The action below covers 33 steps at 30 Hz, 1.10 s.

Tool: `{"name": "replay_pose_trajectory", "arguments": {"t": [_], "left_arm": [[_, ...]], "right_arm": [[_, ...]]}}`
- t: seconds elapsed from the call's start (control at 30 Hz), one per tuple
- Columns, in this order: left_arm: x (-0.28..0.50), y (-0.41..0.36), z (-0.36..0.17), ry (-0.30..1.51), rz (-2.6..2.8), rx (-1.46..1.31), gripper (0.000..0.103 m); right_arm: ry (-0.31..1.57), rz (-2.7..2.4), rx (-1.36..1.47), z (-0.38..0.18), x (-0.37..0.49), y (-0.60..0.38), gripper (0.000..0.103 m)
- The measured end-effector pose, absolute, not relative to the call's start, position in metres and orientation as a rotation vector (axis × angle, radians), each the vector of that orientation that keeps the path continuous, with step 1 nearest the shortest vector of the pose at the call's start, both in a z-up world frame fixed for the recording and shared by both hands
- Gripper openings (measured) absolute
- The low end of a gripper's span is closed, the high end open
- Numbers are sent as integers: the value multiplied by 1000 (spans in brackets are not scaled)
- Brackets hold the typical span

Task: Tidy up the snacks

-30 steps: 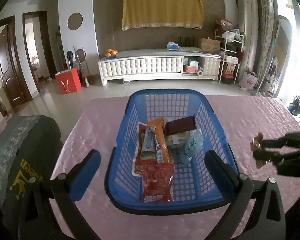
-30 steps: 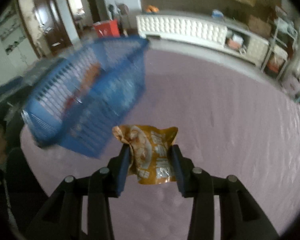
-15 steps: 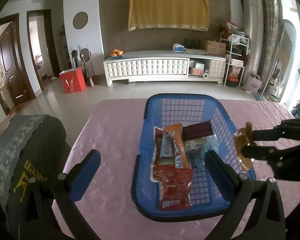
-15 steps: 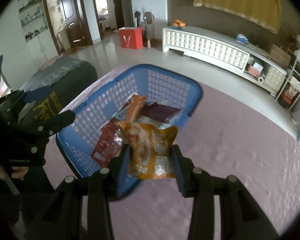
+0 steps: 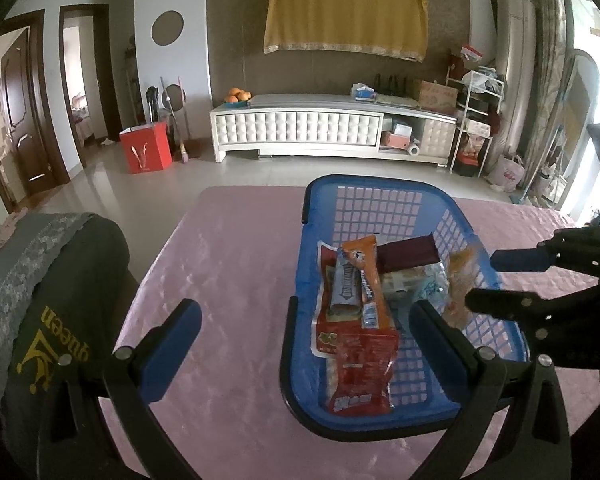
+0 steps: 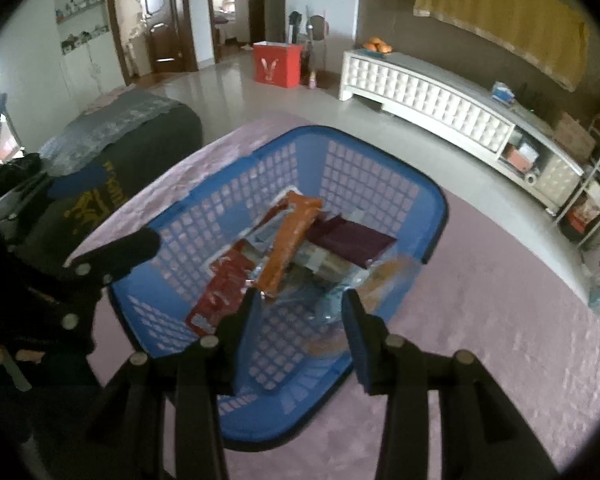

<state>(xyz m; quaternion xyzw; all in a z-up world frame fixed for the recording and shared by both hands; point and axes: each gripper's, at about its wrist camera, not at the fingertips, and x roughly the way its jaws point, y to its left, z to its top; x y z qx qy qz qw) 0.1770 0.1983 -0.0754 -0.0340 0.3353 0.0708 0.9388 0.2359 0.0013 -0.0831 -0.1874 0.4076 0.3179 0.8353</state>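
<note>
Your right gripper (image 6: 298,312), clamped on the orange snack packet (image 5: 458,280) half a second ago, now hangs with jaws apart over the blue basket (image 6: 380,168). The blurred packet sits against the basket's right wall. Your left gripper (image 5: 306,344) remains spread wide, empty, at the basket's near rim.

We read one clear word: "queen" in yellow letters, under a yellow crown-like emblem, on the dark cover (image 5: 60,344) draped over the seat beside the table; from the left wrist view it stands upside down. The same yellow print shows in the right wrist view (image 6: 100,200), too blurred to read. The red gift bag (image 5: 145,152) on the floor bears a pale rabbit-ear or V-shaped sign, no letters. The red snack packet (image 5: 360,376) and the orange snack packet (image 5: 366,280) in the blue basket (image 5: 380,188) carry white lettering that we cannot make out.
</note>
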Motion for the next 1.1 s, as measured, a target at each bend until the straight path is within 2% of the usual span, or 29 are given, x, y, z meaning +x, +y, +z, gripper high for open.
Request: {"name": "replay_pose_trajectory", "arguments": {"t": [0.07, 0.13, 0.4, 0.8, 1.1], "left_arm": [[174, 196, -73, 680, 140, -70, 103], [169, 190, -67, 665, 130, -67, 103], [146, 162, -41, 593, 105, -67, 103], [93, 108, -9, 525, 131, -91, 103], [45, 75, 8, 454, 88, -84, 103]], "right_arm": [[861, 677, -362, -81, 236, -6, 66], [839, 666, -350, -75, 232, -12, 70], [694, 576, -276, -34, 199, -53, 78], [532, 396, -178, 2, 127, -117, 102], [440, 337, -203, 12, 72, -127, 103]]}}
